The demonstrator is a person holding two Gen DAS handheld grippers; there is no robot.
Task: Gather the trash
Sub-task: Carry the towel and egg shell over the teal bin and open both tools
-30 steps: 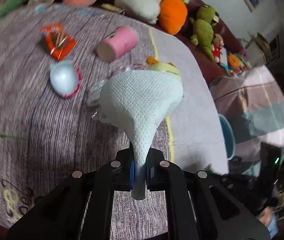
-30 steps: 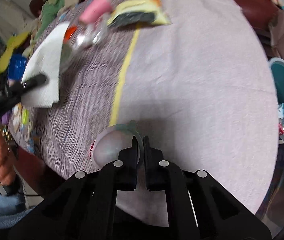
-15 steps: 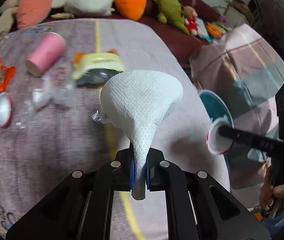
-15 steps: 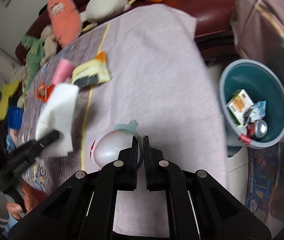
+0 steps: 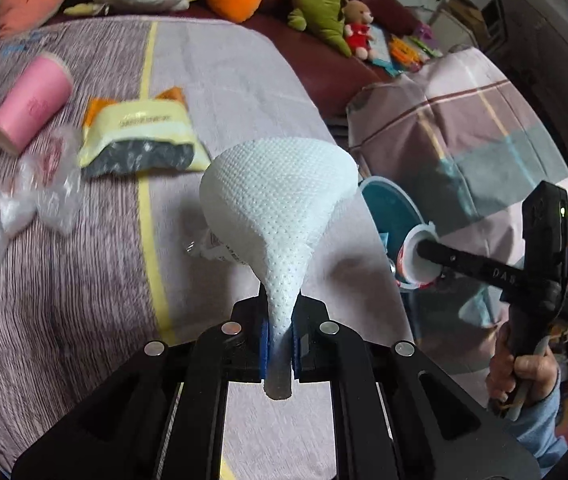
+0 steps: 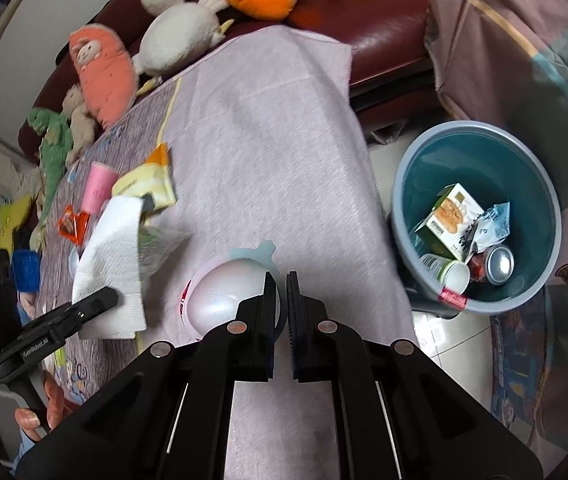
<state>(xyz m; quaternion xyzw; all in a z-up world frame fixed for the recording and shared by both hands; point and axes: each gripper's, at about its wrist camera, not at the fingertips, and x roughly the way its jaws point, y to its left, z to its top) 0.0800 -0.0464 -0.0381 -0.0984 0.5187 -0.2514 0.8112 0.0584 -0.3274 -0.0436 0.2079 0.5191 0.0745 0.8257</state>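
My left gripper [image 5: 279,338] is shut on a white paper towel [image 5: 279,204], held above the cloth-covered table near its right edge; the towel also shows in the right wrist view [image 6: 109,268]. My right gripper [image 6: 281,284] is shut on the rim of a small white plastic cup [image 6: 225,296], held over the table's right edge; the cup also shows in the left wrist view [image 5: 418,256]. A blue trash bin [image 6: 480,140] stands on the floor to the right, holding a carton, a can and wrappers. A pink cup [image 5: 29,104], a yellow snack bag [image 5: 143,136] and clear plastic wrap [image 5: 35,188] lie on the table.
A dark red sofa [image 6: 384,12] with several plush toys runs behind the table. A chair draped in a striped blanket [image 5: 476,128] stands beyond the bin. An orange wrapper [image 6: 71,224] lies at the table's far left.
Both grippers have moved right with their loads, toward the table's right edge. The bin has come fully into the right wrist view.
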